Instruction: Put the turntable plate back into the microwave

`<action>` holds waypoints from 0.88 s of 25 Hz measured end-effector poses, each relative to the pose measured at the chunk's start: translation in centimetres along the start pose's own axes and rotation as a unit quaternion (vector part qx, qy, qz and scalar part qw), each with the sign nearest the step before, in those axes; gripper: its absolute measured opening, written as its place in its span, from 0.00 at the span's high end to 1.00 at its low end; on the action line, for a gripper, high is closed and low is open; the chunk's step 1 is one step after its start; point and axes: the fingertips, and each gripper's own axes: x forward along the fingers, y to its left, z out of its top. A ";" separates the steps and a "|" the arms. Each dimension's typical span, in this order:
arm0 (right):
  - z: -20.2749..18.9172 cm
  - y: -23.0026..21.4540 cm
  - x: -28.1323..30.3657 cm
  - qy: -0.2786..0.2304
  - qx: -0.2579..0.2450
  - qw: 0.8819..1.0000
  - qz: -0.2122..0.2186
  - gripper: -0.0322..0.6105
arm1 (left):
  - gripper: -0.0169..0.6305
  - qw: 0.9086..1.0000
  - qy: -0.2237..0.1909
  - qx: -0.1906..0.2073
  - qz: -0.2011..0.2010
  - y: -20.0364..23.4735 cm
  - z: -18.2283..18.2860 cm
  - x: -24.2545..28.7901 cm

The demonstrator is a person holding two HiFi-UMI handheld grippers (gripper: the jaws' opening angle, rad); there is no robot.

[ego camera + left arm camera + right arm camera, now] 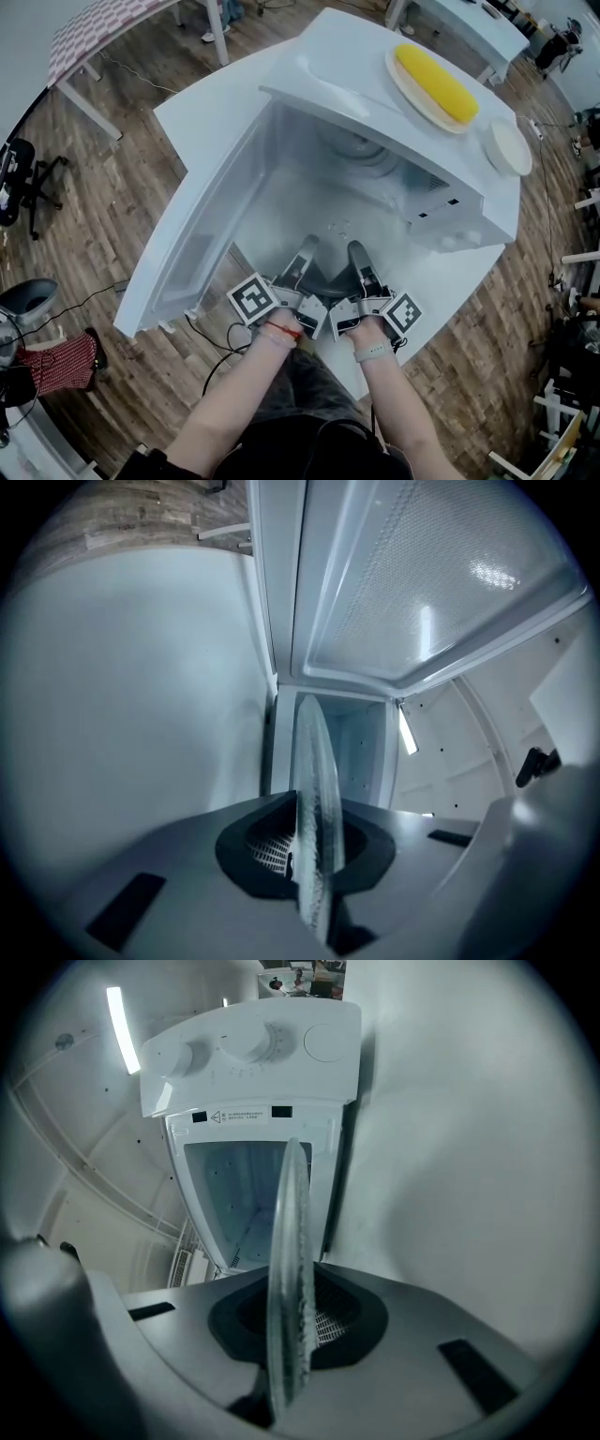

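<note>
Clamped on the near rim of the glass turntable plate [314, 780], both pairs of jaws: left gripper [314, 850] and right gripper [286, 1330], side by side. Just ahead of the fingertips, the open microwave [246, 1063]; off to their left, the door [202, 234] swung wide. Risky hold: thin, slick glass pinched at one edge only, liable to droop, slip or twist under uneven pushing. Could knock the opening's frame or settle off its seat.

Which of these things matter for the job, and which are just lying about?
In use: glass plate, microwave, door, left gripper, right gripper.
Lying about: corn, platter, white dish, chair.
</note>
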 end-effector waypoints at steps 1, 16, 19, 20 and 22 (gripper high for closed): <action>0.1 0.1 0.2 -0.001 0.001 1.000 0.002 0.89 | 0.93 1.000 0.001 0.000 0.000 0.0 0.1 0.3; 1.8 0.0 2.4 -0.011 0.000 1.000 0.019 0.89 | 0.93 1.000 0.010 0.015 -0.012 0.0 0.9 3.1; 2.0 0.0 2.9 -0.010 -0.003 1.000 0.022 0.89 | 0.93 1.000 0.008 0.018 -0.013 0.1 1.2 3.5; 2.0 0.0 3.1 -0.010 -0.003 1.000 0.023 0.89 | 0.93 1.000 0.009 0.019 -0.014 0.1 1.3 3.6; 2.2 -0.1 3.5 -0.010 -0.005 1.000 0.024 0.89 | 0.93 1.000 0.009 0.021 -0.014 0.1 1.6 3.9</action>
